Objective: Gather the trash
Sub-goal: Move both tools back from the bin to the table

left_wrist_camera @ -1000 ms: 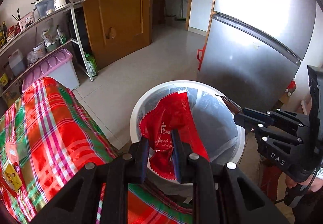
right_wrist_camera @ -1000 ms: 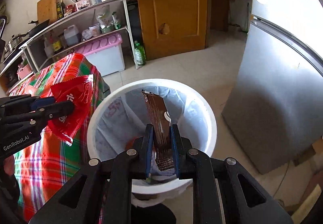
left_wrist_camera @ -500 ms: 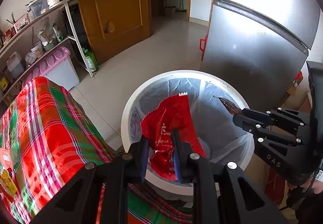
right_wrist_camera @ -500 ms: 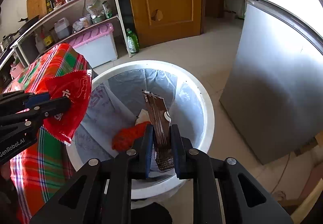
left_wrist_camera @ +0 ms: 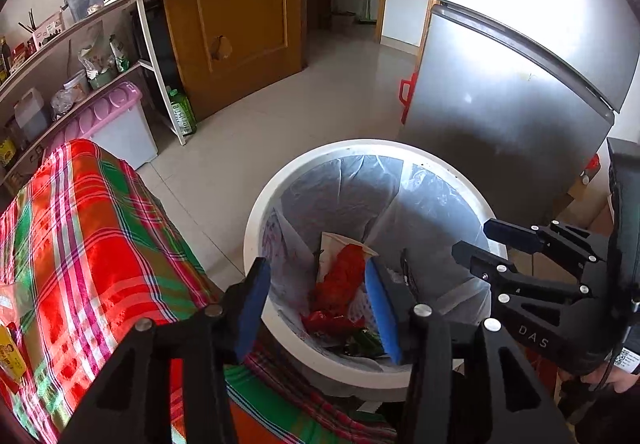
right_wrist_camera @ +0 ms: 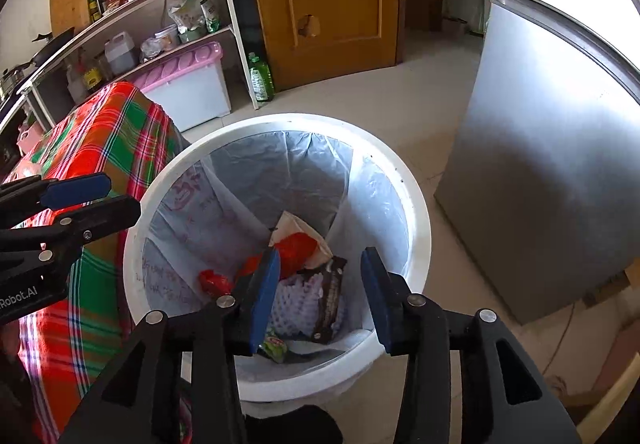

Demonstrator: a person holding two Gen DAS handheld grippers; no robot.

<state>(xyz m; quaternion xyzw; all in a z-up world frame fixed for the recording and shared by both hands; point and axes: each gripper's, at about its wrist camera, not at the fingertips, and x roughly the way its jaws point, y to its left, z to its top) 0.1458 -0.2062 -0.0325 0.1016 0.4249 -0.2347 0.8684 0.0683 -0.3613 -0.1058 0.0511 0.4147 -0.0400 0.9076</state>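
A white trash bin (left_wrist_camera: 256, 212) with a clear liner stands on the floor between the table and the fridge; it also shows in the right wrist view (right_wrist_camera: 416, 204). My left gripper (left_wrist_camera: 316, 304) is open and empty above its near rim. My right gripper (right_wrist_camera: 320, 292) is open and empty above the bin too. A red wrapper (left_wrist_camera: 340, 276) lies inside the bin, seen also in the right wrist view (right_wrist_camera: 296, 248). A brown wrapper (right_wrist_camera: 330, 296) lies beside it on white foam netting (right_wrist_camera: 296, 304).
A table with a red and green plaid cloth (left_wrist_camera: 88, 236) stands left of the bin, with yellow and orange packets (left_wrist_camera: 12, 352) at its left edge. A steel fridge (left_wrist_camera: 512, 100) stands right. Shelves (right_wrist_camera: 132, 24), a pink-lidded box (right_wrist_camera: 188, 84) and a wooden door (right_wrist_camera: 332, 0) lie behind.
Both grippers have opened. The red wrapper left my left gripper and the brown wrapper left my right gripper; both now lie in the bin.
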